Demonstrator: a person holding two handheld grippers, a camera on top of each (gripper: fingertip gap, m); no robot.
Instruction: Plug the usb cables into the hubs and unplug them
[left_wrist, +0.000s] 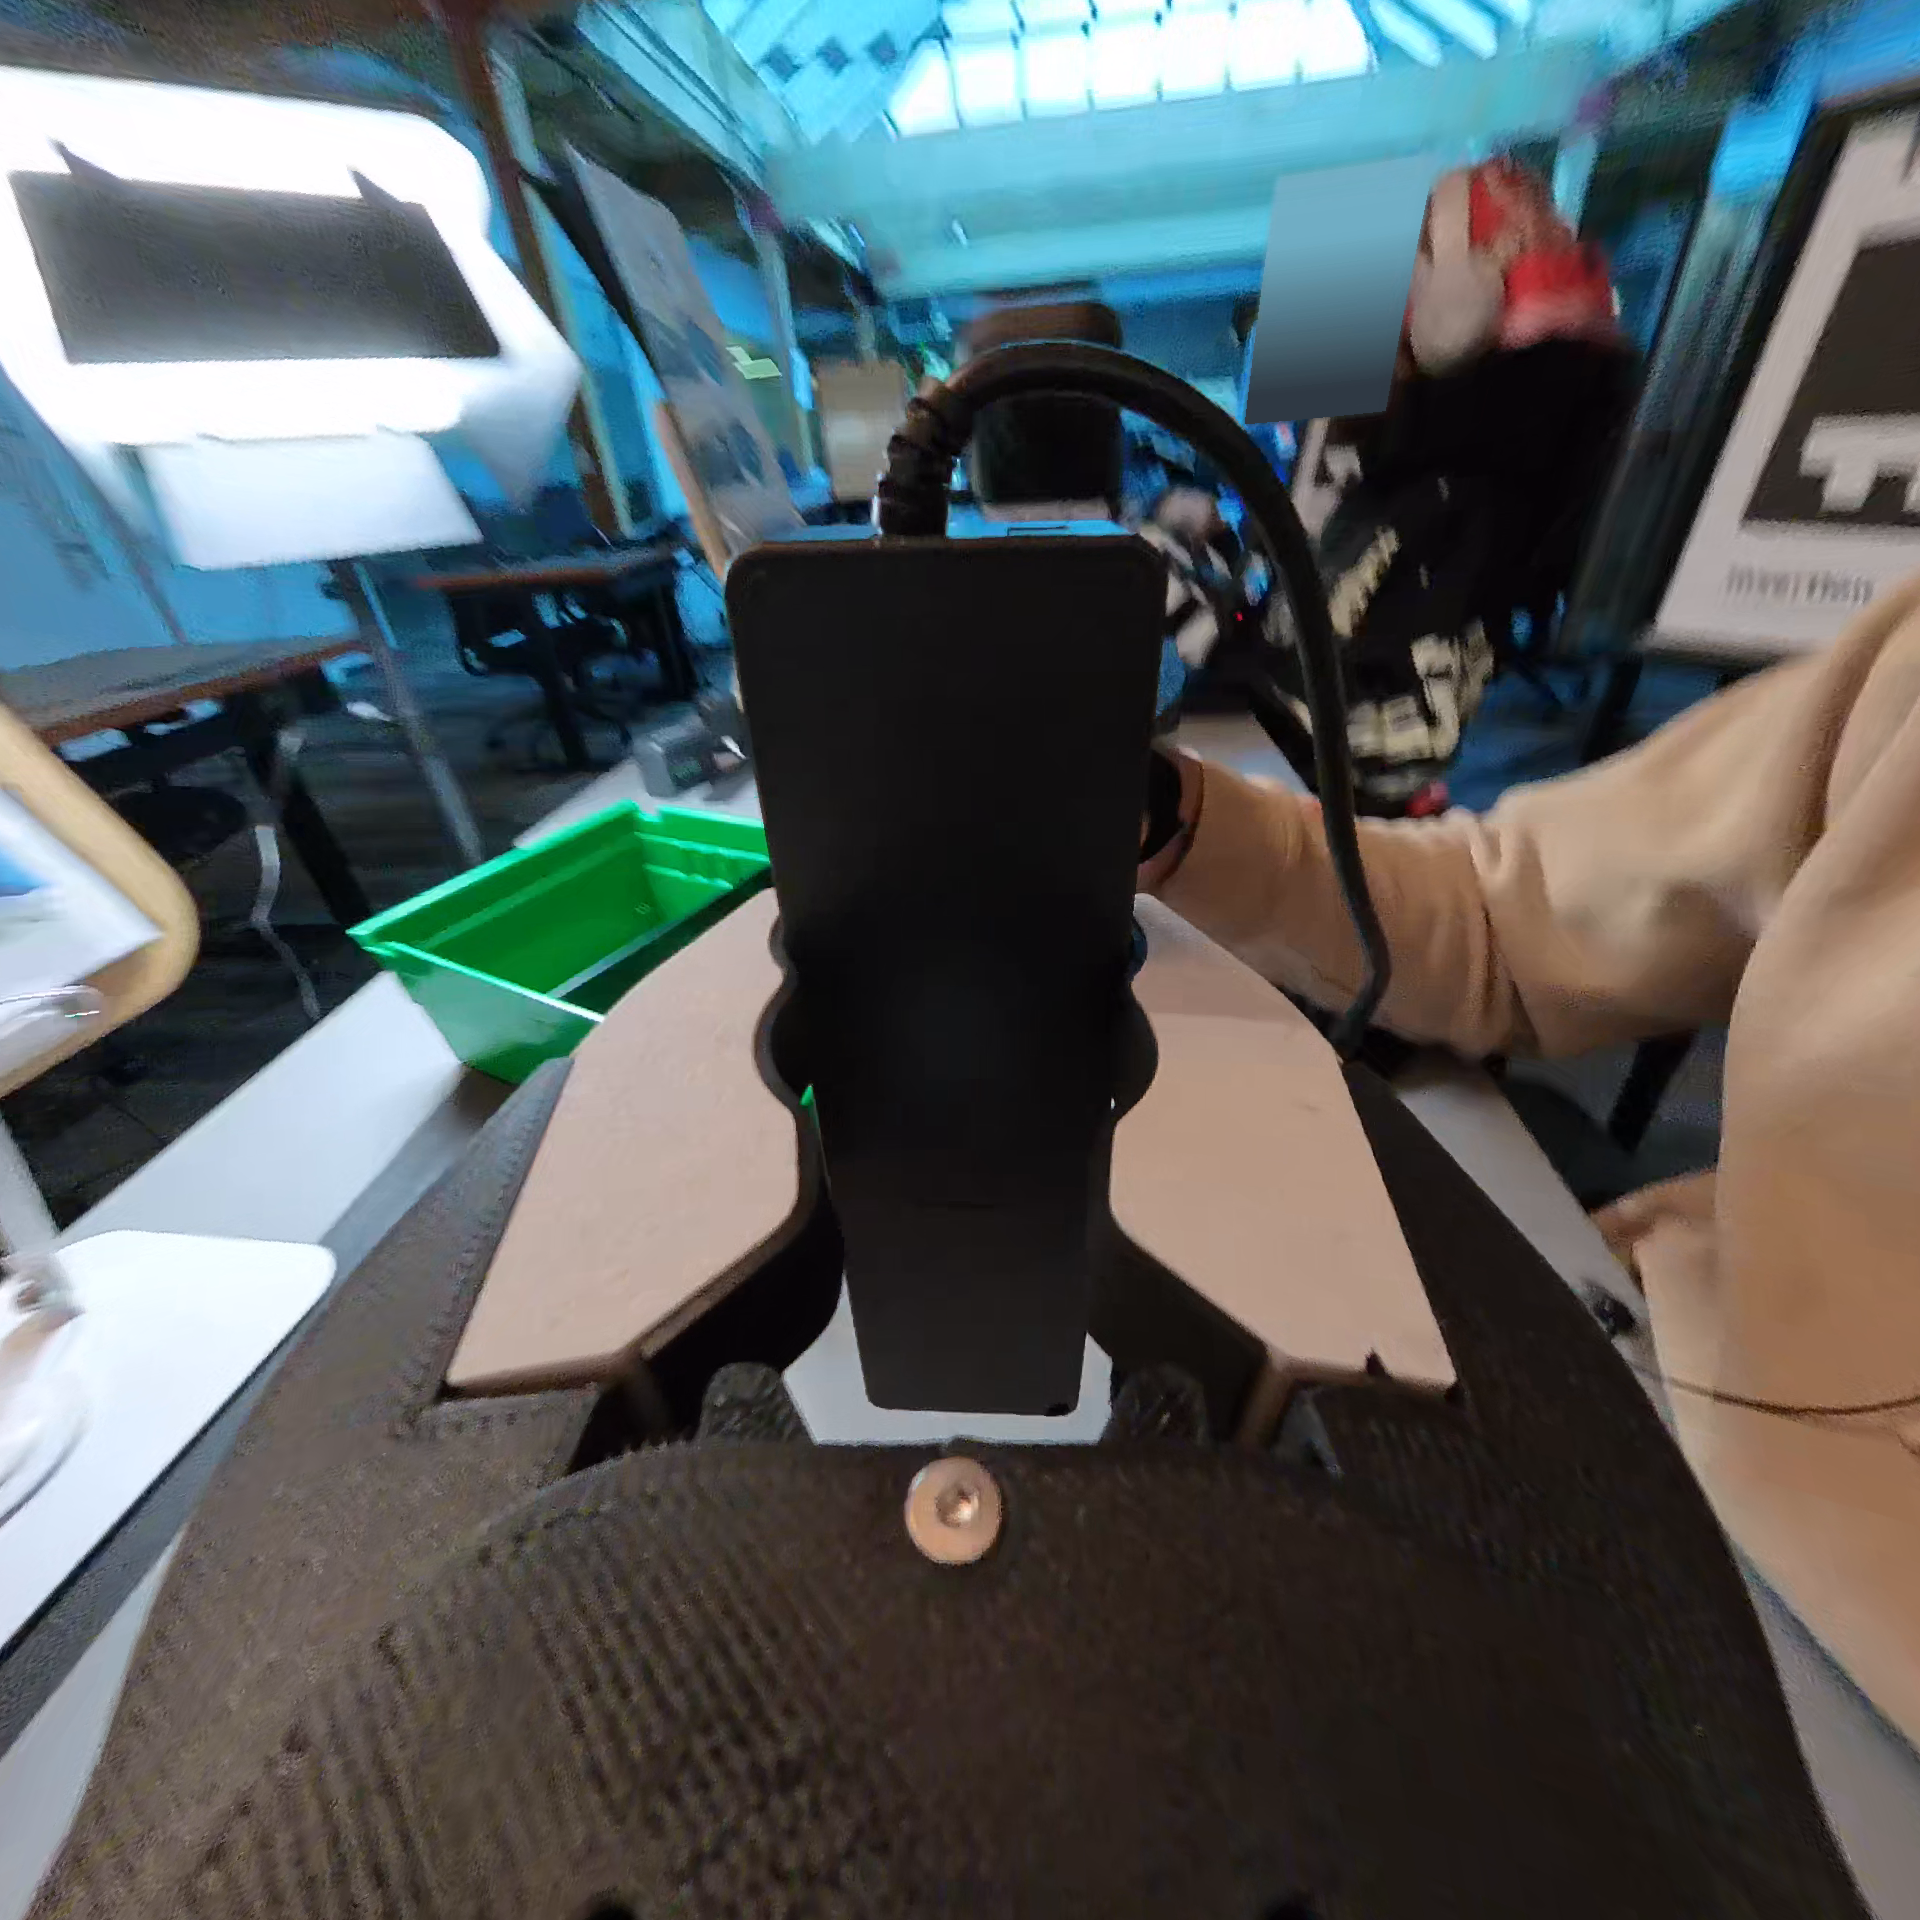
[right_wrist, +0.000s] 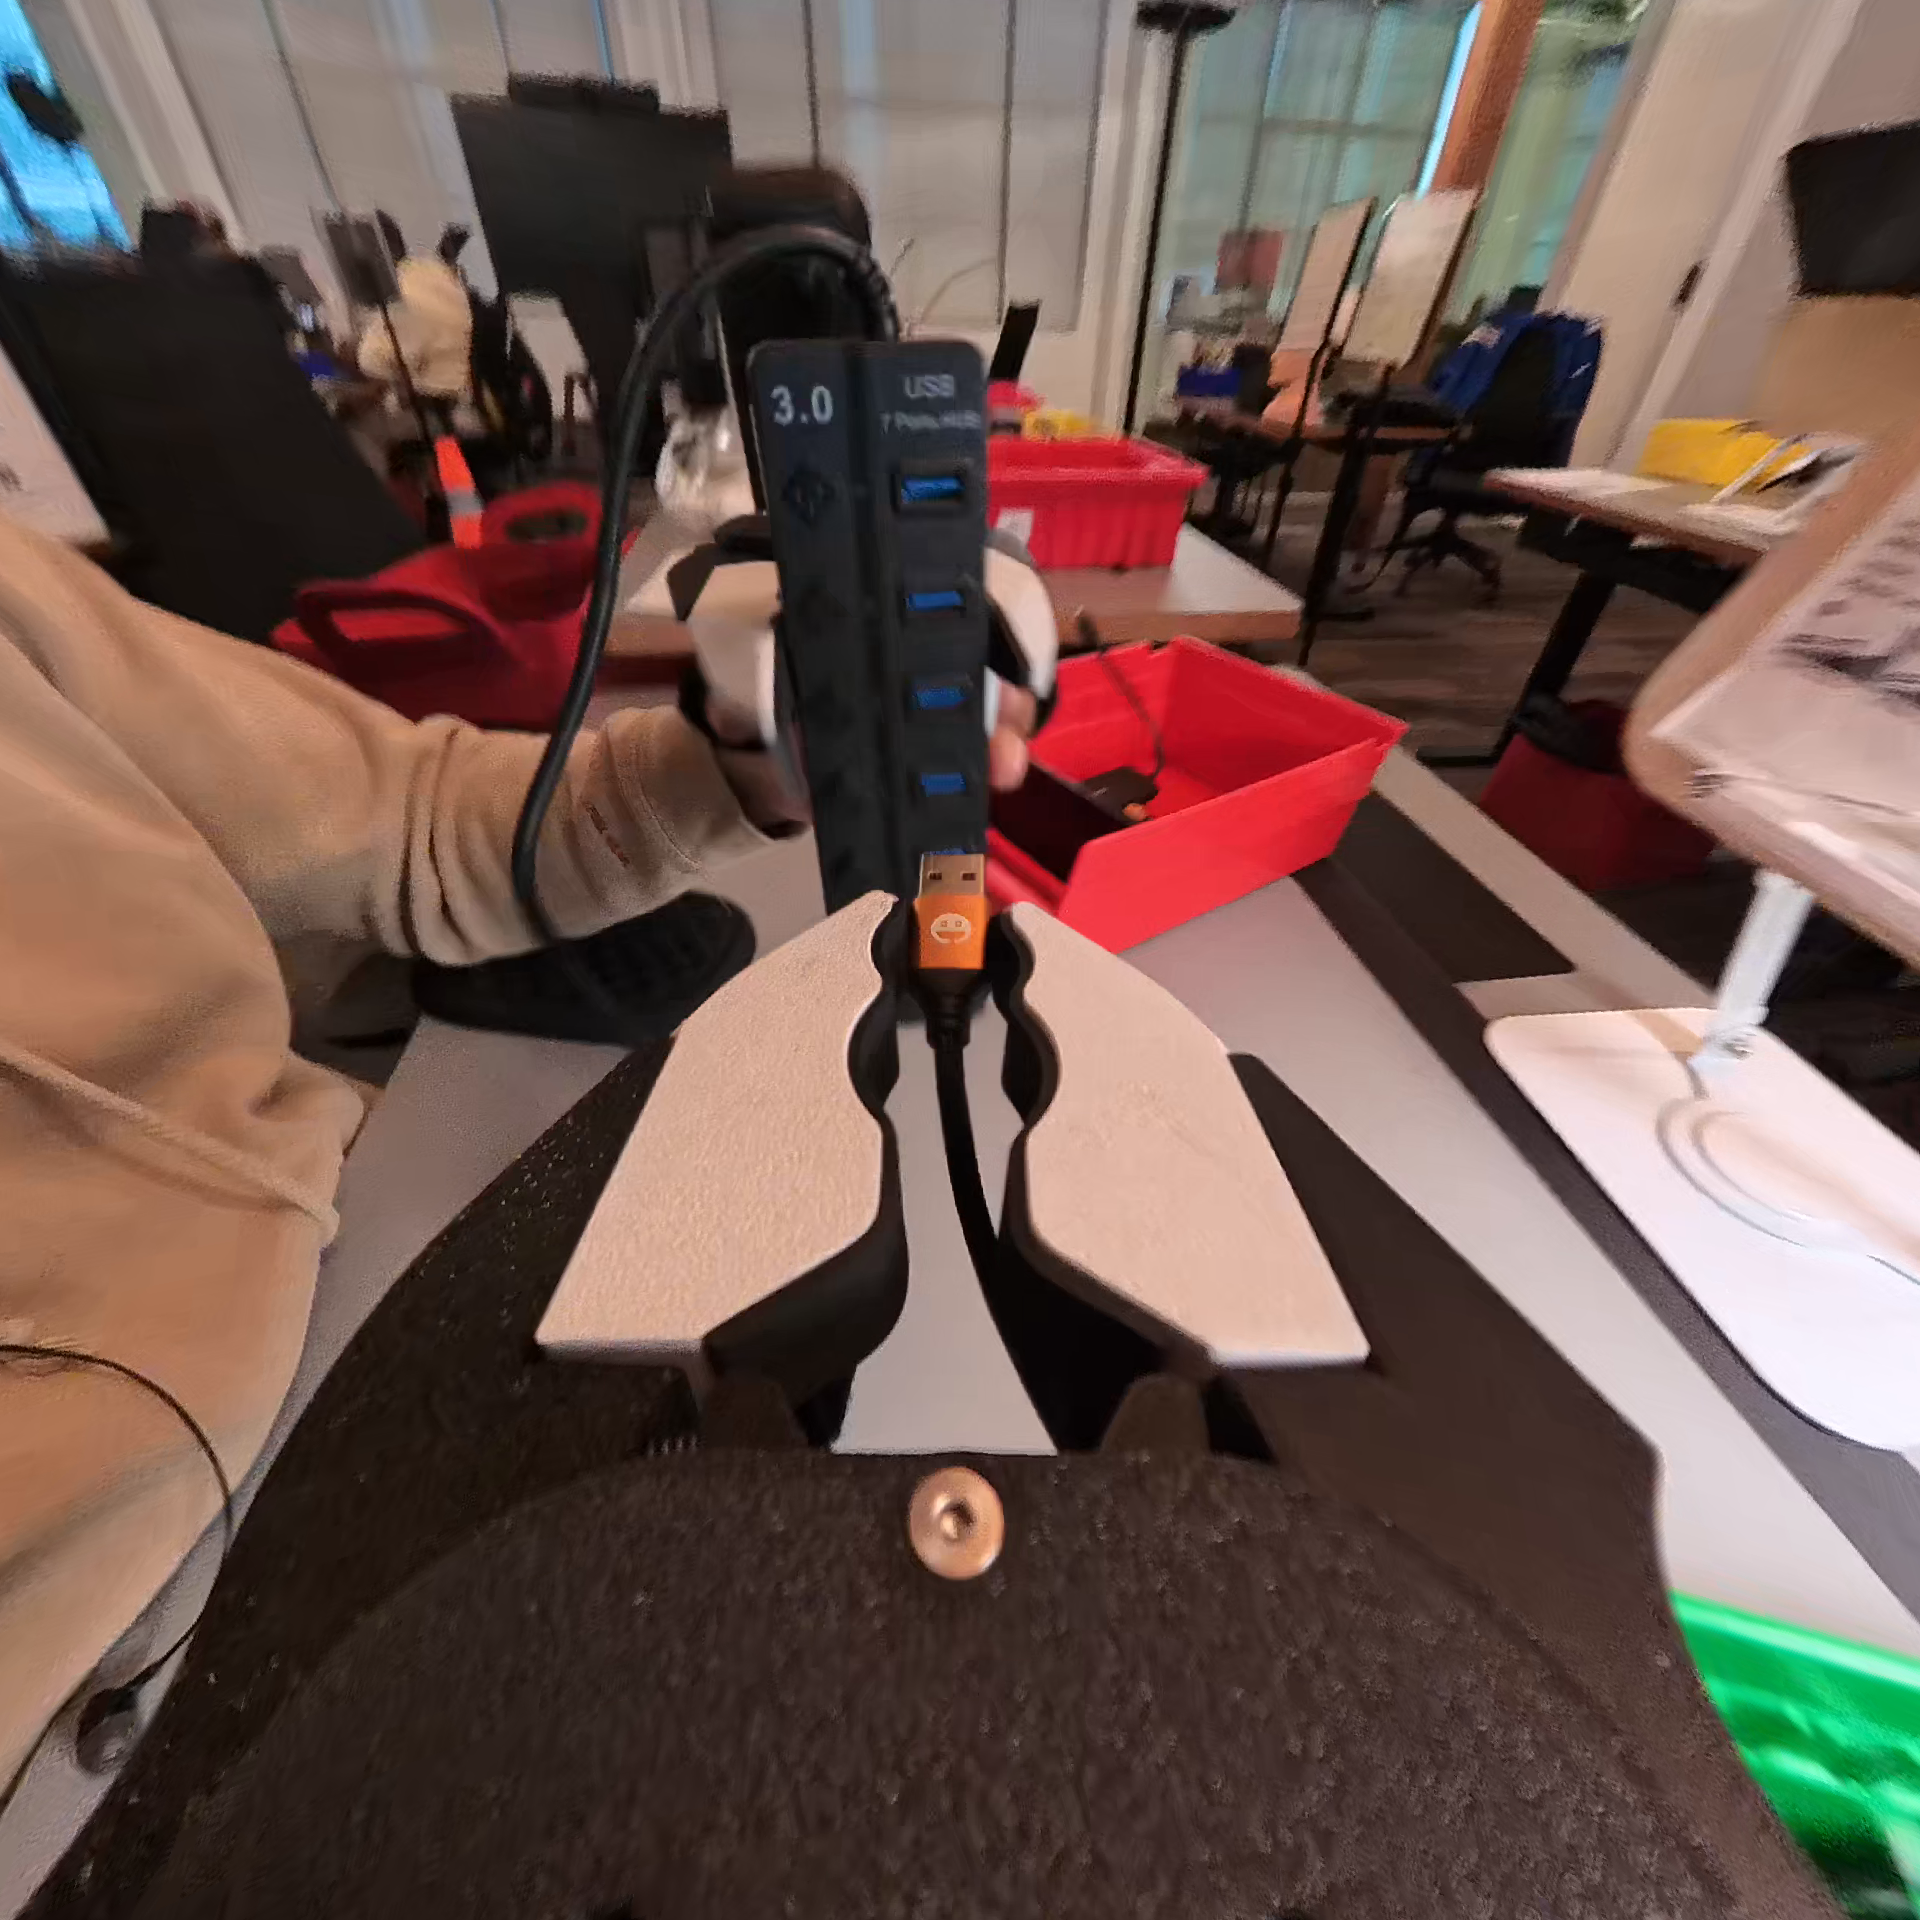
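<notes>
USB hub (right_wrist: 878, 623): black, long and slim, with a row of blue ports down one face and white writing at its top end. Held upright in the air above the surface, clamped across its lower half between the jaws of the left gripper (left_wrist: 951, 997). In the left wrist view only its plain black back shows. A black hub cord (left_wrist: 1288, 582) leaves the top end, arches over and hangs down past a beige sleeve (left_wrist: 1507, 894).

USB cable (right_wrist: 951, 1070): black cord ending in an orange plug (right_wrist: 948, 925) with a bare metal tip. The plug is gripped between the jaws of the right gripper (right_wrist: 948, 940), tip pointing up at the lowest part of the hub's port row. The tip is just at the hub; whether it has entered a port cannot be told.

Left gripper, seen from the right wrist view: white fingers (right_wrist: 1023, 613) closed on either side of the hub.

Red bin (right_wrist: 1226, 790): open-topped, on the grey surface (right_wrist: 1351, 1091) behind the hub, holding a dark item with a cord.

Green bin (left_wrist: 561, 935): open-topped, on the surface beyond the left gripper.

White stand base (right_wrist: 1714, 1195): flat, on the surface at the right edge of the right wrist view.

Background: office desks, chairs and further red bins, blurred.
</notes>
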